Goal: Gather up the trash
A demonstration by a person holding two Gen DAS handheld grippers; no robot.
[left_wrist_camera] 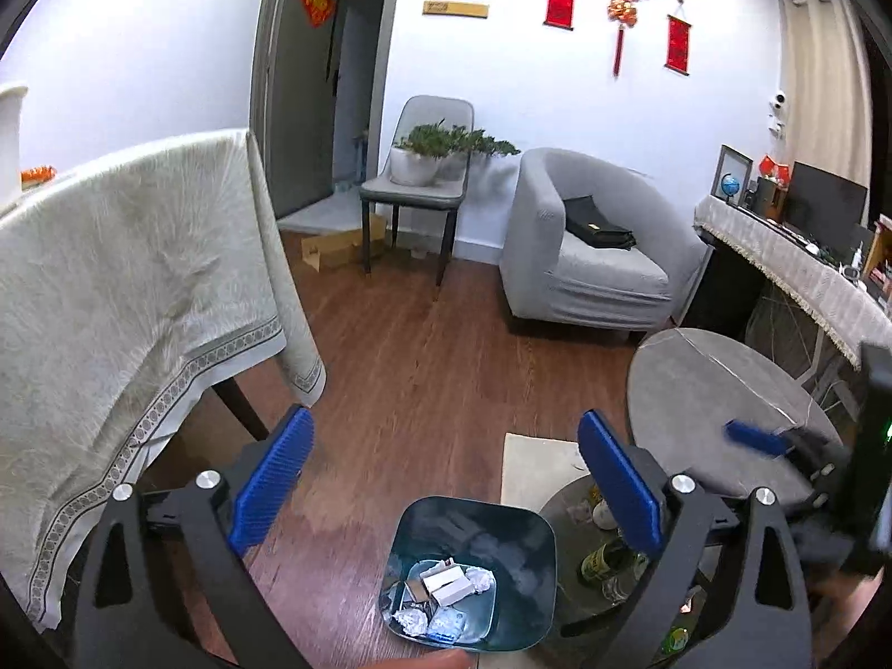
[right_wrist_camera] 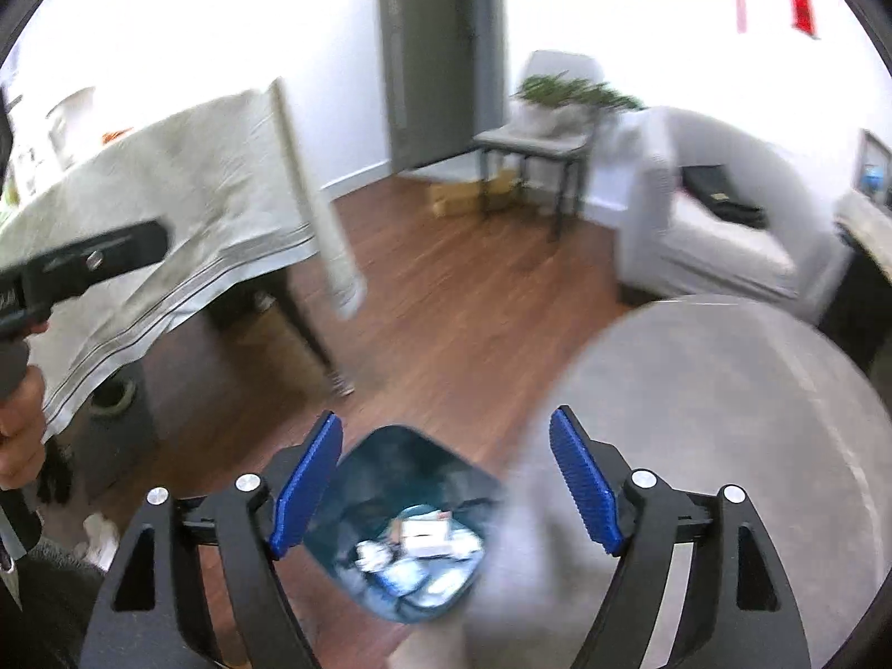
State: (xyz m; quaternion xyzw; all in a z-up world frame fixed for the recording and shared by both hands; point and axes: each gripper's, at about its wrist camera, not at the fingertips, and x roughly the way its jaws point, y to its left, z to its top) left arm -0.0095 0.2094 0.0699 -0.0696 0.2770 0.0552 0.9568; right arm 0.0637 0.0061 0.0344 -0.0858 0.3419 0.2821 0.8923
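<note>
A dark teal trash bin (left_wrist_camera: pixel 529 535) stands on the wooden floor below both grippers. Inside it lie crumpled paper balls (left_wrist_camera: pixel 482 580), small white boxes (left_wrist_camera: pixel 446 582) and wrappers. My left gripper (left_wrist_camera: pixel 446 479) is open and empty, above the bin. My right gripper (right_wrist_camera: pixel 446 479) is open and empty, also above the bin (right_wrist_camera: pixel 384 457); its view is blurred. The right gripper's blue finger also shows at the right of the left wrist view (left_wrist_camera: pixel 752 437), over the round table.
A round grey table (left_wrist_camera: pixel 713 390) stands right of the bin, with bottles (left_wrist_camera: pixel 605 557) on a lower shelf under it. A cloth-covered table (left_wrist_camera: pixel 139 279) is at left. A grey armchair (left_wrist_camera: pixel 591 256), a chair with a plant (left_wrist_camera: pixel 418 189) and a sideboard (left_wrist_camera: pixel 808 262) stand farther back.
</note>
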